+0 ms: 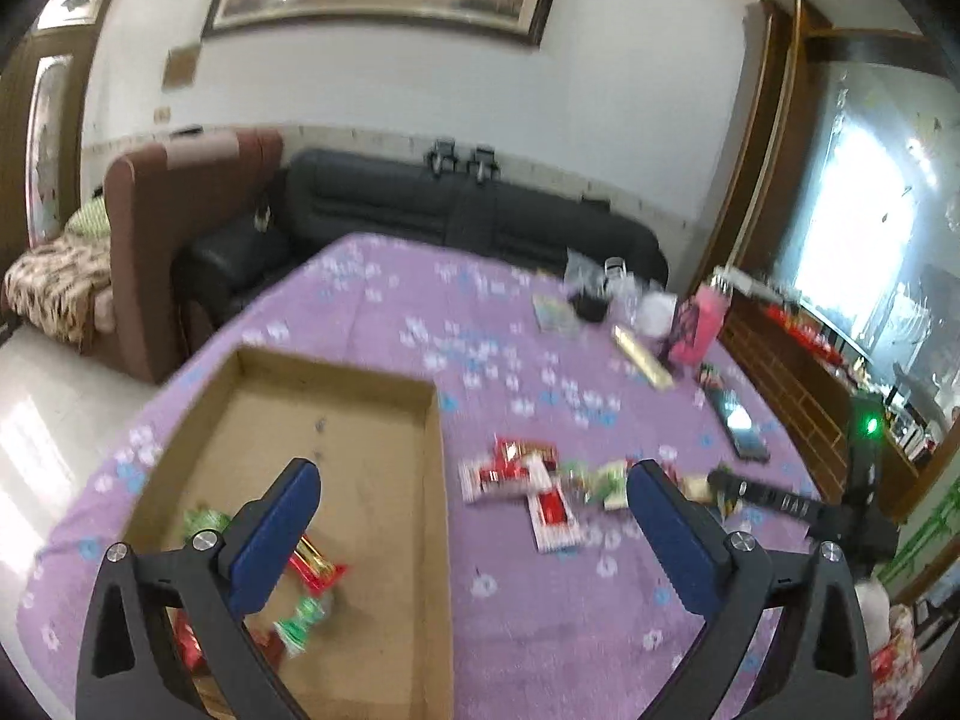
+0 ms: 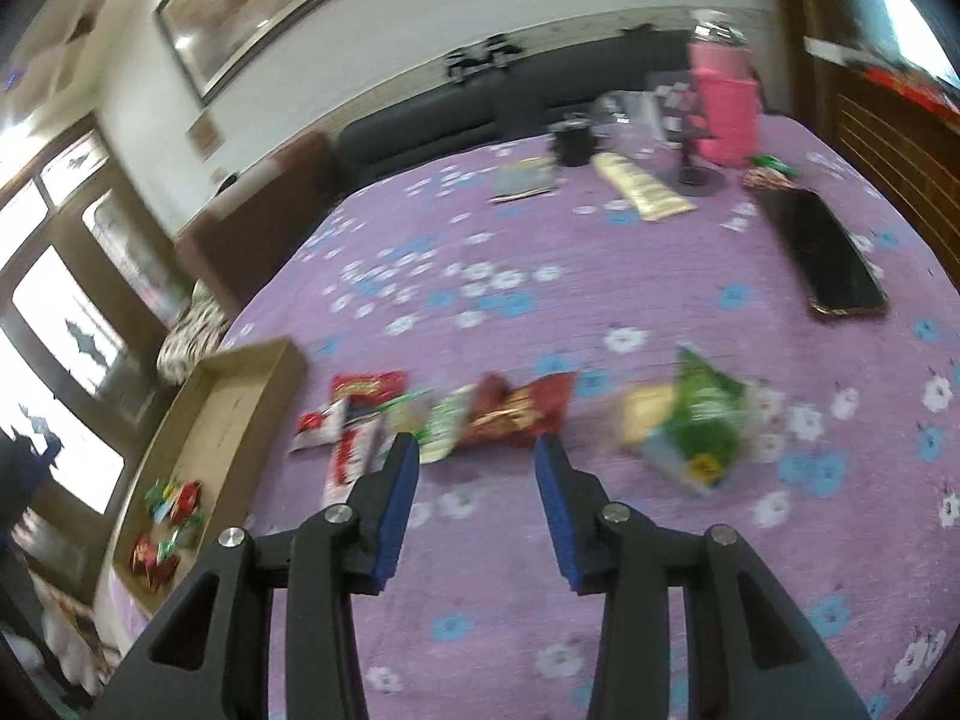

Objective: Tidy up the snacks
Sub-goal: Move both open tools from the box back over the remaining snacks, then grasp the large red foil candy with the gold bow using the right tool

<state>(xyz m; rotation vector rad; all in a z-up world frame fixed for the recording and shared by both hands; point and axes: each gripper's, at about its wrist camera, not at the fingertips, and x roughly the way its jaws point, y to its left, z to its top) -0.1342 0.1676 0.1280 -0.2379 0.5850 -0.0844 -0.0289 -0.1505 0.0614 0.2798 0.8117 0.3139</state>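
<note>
Two claws in play here, both spread wide with nothing between the pads. Going left to right: the cardboard tray (image 1: 336, 420) sits on the near-left part of the bench (image 1: 420, 312), which wears a purple flowered cloth. A handful of small red and green snack packets (image 1: 306, 594) already lie in the tray's near end, and the left claw (image 1: 474, 480) hangs right above that spot, one blue pad over the tray, the other out over the cloth.

Just right of the tray there's a loose row of snacks on the cloth: red-and-white packets (image 2: 354, 420), then a dark red wrapper (image 2: 516, 411), then a green bag (image 2: 699, 420) with a pale yellow one tucked beside it. The right claw (image 2: 477, 444) hovers just near of the dark red wrapper, lined up with it but not touching as far as I can tell (pretty blurry).

Further right and toward the far side: a black phone (image 2: 825, 252) lying flat, a long cream-colored packet (image 2: 642, 186), a pink container (image 2: 723, 114) and a dark cup (image 2: 573, 144). Behind the bench there's a dark sofa (image 1: 432, 204) against the wall
</note>
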